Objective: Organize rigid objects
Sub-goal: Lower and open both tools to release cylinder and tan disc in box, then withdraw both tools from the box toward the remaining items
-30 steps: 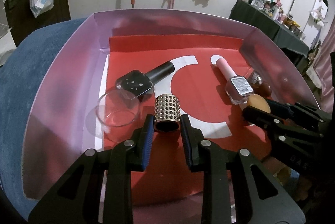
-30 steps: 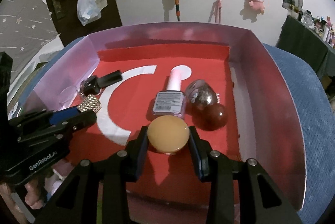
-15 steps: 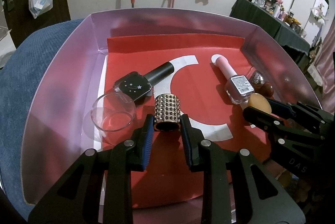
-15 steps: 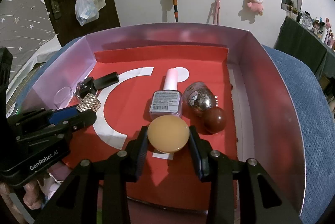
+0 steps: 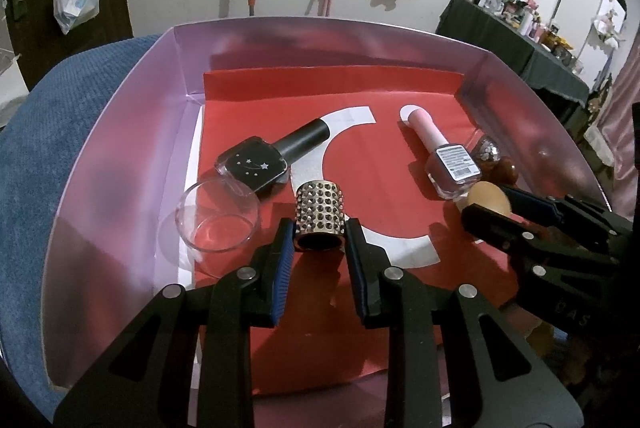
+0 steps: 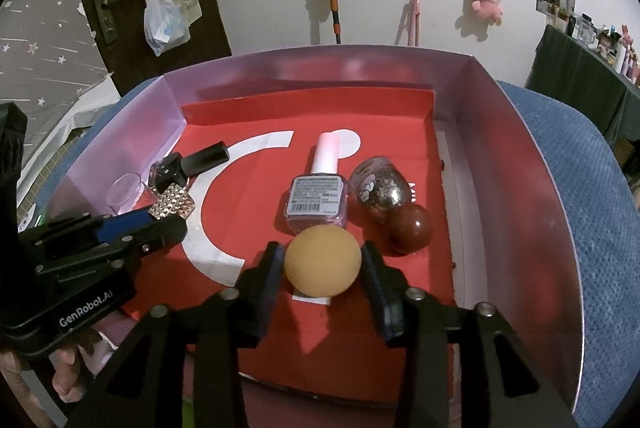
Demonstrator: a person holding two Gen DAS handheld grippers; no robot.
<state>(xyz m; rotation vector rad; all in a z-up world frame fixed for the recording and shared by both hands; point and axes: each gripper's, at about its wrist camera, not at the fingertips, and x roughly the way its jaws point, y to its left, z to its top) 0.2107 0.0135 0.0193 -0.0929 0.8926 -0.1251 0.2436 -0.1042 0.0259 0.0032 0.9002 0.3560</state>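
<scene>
The lower part of the box [image 5: 120,164] is cut off in both wrist views by the black gripper bodies. The clear round dish [image 5: 218,216] is hard to read in the right wrist view, where only a faint rim is seen at 9 o'clock. A glittery oval object [image 6: 380,188] is half hidden behind the pink-capped nail polish bottle [image 6: 318,198] in the left wrist view.

"GenRobot.AI" is printed on the left gripper's body as seen from the right wrist. A barcode label is carried on the pink-capped bottle; its small print cannot be read. White stars are shown on the black nail polish bottle [image 5: 256,164], lying at 11 o'clock of the studded cylinder [image 5: 320,214].

The left gripper [image 5: 320,240] is clenched on the studded cylinder, low on the red liner. The right gripper [image 6: 322,264] has the tan ball [image 6: 322,260] between its jaws, which have just been opening; a thin gap is seen on each side, so the ball is released. A dark brown ball [image 6: 412,228] sits at 2 o'clock of it.
</scene>
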